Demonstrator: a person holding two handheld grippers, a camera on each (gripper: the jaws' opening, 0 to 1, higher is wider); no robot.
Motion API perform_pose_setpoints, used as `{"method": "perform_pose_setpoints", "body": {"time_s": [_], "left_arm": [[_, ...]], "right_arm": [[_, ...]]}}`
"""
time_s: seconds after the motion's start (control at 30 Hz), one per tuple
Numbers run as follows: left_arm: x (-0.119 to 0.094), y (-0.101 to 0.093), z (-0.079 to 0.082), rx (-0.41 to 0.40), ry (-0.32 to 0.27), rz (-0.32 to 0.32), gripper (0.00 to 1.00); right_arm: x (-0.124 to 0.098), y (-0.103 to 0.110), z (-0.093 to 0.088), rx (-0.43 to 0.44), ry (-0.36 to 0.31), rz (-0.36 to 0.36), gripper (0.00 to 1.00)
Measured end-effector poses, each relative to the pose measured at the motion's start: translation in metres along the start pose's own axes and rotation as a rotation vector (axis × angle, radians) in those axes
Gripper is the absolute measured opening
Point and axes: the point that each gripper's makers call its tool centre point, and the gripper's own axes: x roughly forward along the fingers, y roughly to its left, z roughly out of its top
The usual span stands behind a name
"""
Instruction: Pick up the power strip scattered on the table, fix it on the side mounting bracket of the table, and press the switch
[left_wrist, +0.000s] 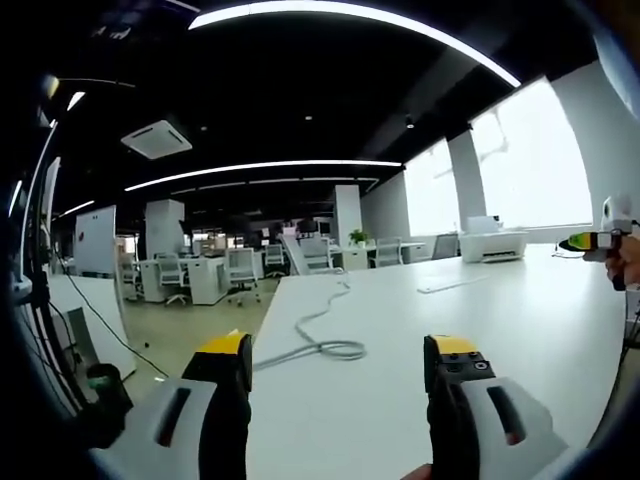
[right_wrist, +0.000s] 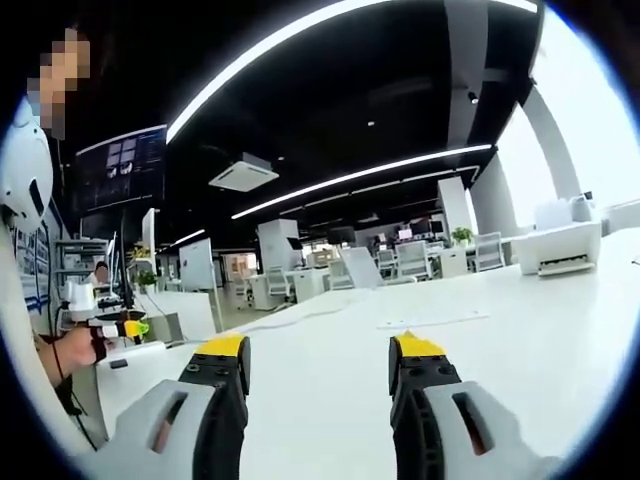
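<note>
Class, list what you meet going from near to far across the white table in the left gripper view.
The left gripper with its jaws open, then the coiled grey cable on the table, then the flat white power strip, then the white printer at the far edge.

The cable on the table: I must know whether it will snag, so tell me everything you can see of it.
The cable is grey, thin and flexible-looking. It lies flat on the white table, curled into a loose loop ahead of the left gripper, then snakes away across the tabletop towards the far edge. Nothing grips or covers it; its ends cannot be made out.
</note>
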Motion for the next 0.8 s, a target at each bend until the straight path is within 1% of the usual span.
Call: {"method": "perform_pose_setpoints", "body": {"time_s": [0.13,0.23,0.4,0.6,0.8], "left_arm": [[0.0005,-0.0013,0.0005,0.002,-0.003,-0.005,0.74],[-0.0009,-0.0019,0.001,0.004,-0.004,-0.002,0.74],[-0.0033,0.0016,0.001,-0.001,-0.006,0.009,0.74],[-0.0022,0.0036,0.0034,-0.004,-0.012,0.012,0.74],[-0.0003,0.0024,0.0024,-0.006,-0.009,0.007,0.74]], "right_arm": [[-0.0009,-0.0004,0.0027,-0.003,-0.007,-0.001,0.52],[-0.0016,-0.0009,0.0002,-0.002,-0.001,-0.002,0.52],[-0.0001,-0.0002,-0.0012,-0.002,0.009,0.002,0.52],[0.0016,0.0027,0.0009,-0.004,0.001,0.01,0.52],[-0.0046,-0.003,-0.0016,-0.003,0.009,-0.009,0.52]]}}
